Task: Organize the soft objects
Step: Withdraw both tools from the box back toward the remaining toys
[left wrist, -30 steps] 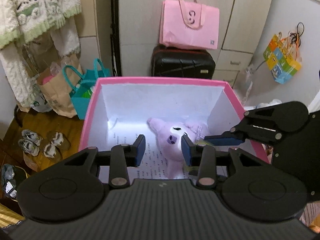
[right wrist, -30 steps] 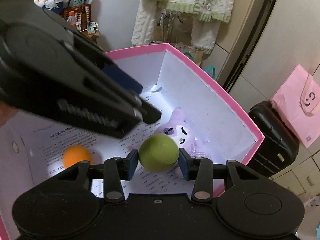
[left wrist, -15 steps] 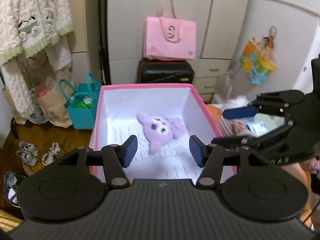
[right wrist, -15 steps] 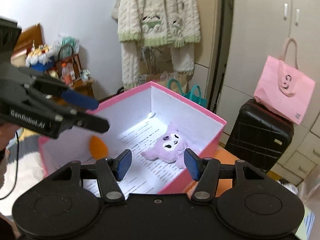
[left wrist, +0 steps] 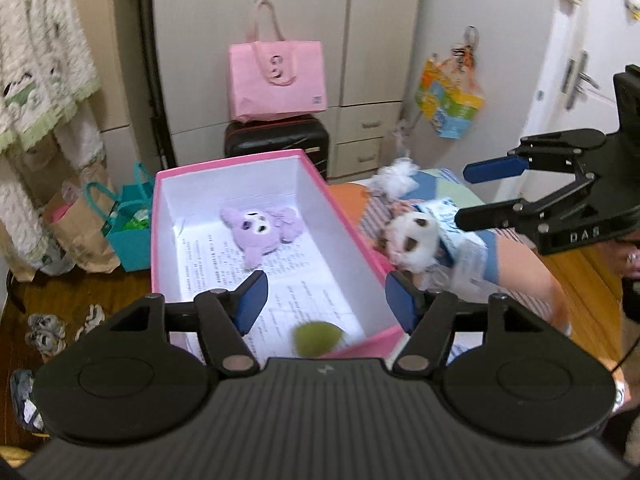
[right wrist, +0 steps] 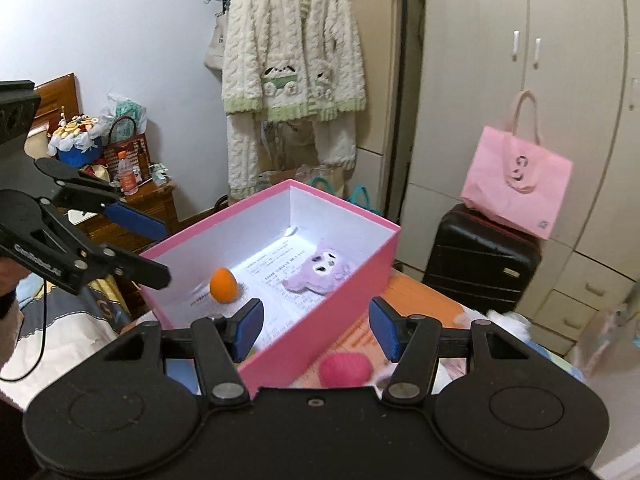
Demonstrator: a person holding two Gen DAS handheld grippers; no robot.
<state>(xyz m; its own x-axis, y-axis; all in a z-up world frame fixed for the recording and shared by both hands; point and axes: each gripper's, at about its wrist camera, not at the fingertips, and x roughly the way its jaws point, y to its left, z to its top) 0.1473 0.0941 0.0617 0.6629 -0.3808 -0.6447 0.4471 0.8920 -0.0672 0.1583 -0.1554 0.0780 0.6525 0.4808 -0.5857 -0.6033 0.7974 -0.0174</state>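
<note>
Inside, purple plush (left wrist: 260, 230); fuzzy, face-up

Left hand-held gripper (left wrist: 326, 299) tilted downward, jaws opening, nothing held. Right hand-held gripper (right wrist: 316, 326) angled downward, jaws parted, empty.

Your left gripper (left wrist: 326, 300) and right gripper (right wrist: 316, 328) are matte black, with blue pads on slim linkage fingers (silver pivot screws at each base). White lettering marks their sides, and a thin black cable hangs at the right-wrist view's left edge.
</note>
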